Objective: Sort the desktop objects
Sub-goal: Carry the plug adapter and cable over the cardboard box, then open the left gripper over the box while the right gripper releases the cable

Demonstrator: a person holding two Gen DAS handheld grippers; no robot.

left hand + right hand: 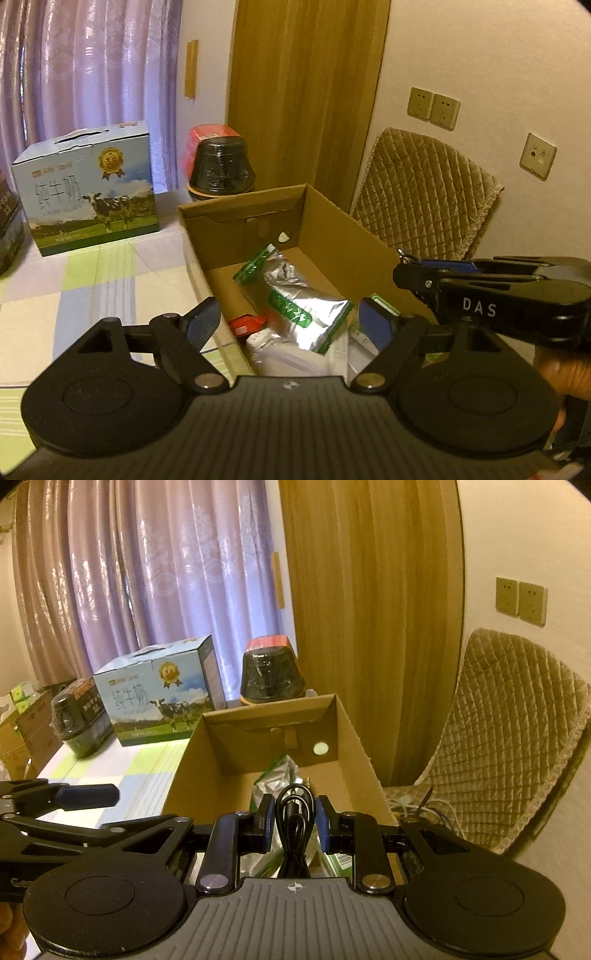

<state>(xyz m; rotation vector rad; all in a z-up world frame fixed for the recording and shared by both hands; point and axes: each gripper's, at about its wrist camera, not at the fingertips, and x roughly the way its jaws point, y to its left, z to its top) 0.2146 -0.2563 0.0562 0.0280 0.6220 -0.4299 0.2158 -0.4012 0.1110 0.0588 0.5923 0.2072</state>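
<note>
Desk (92, 280): flat top under a smooth cloth of pale green, lilac and cream checks; it carries every item below.

Box (332, 229): open brown corrugated carton, rectangular, with a round finger hole in its far wall. It stands on the desk's right part, top open, judged to be the bin for the sorting.

Milk carton (88, 195): printed blue-and-green card case with a cow picture and a cut-out handle, standing left of the box, apart from it.

Jar (221, 166): dark, bell-shaped, wrapped in glossy film with a red top, behind the box's far wall.

Foil pouch (299, 291): crinkled silver bag with green labels, lying aslant inside the box on other white packets and a small red item; already sorted.

Left claw (291, 325): black frame, blue ribbed pads, fingers wide apart and holding nothing. It hangs over the box's near end, one finger outside the left wall, one inside.

Right claw (295, 823): same build, fingers drawn in and clamped on the cable from both sides. It is poised over the box's near end, pointing along its length, apparently to release the cable into it.

Cable (293, 830): thin black rubbery cord, coiled in a narrow upright loop between the pads, a small gold plug showing just beyond. Limp; likely to slump on release.
</note>
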